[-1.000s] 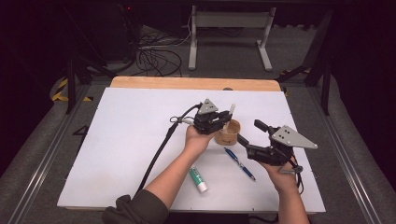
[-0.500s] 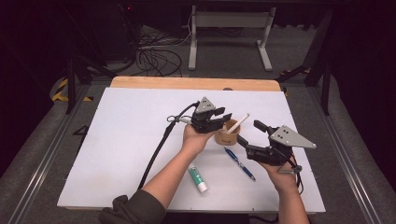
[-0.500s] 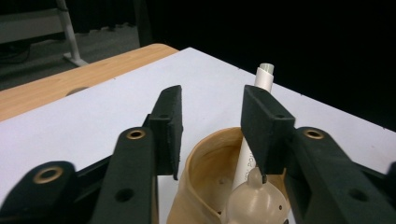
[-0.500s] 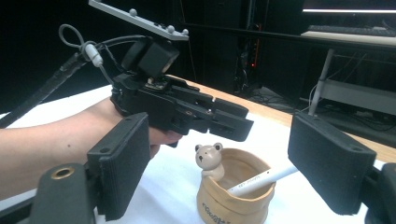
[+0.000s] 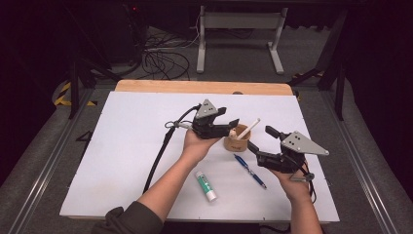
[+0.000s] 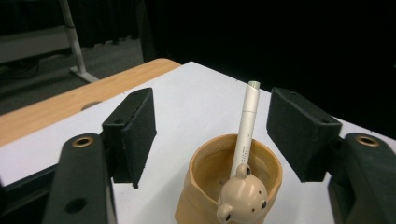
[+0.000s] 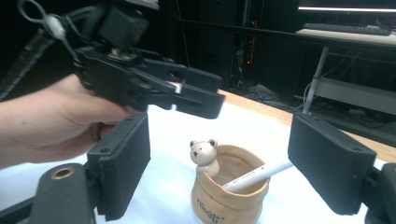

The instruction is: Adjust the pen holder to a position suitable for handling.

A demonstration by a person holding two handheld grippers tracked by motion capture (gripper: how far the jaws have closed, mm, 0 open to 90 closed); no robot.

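- The tan pen cup (a small pot with a bear figure on its rim) stood upright on the white table, roughly mid-table, between the two grippers.
- A white pen leaned inside the cup, its upper end sticking out over the rim and tilted away to the right in the high view.
- The left gripper hovered just beside and above the cup; its jaws stood wide apart with nothing between the pads, and in the left gripper view the cup and the pen sat in the gap without touching either pad.
- The right gripper was held just to the right of the cup, its jaws likewise spread and empty; the right gripper view showed the cup framed between them, with the left gripper above it.
- A blue pen lay flat on the table near the cup.
- A glue stick lay on its side nearer the table's front edge, well apart from the cup.
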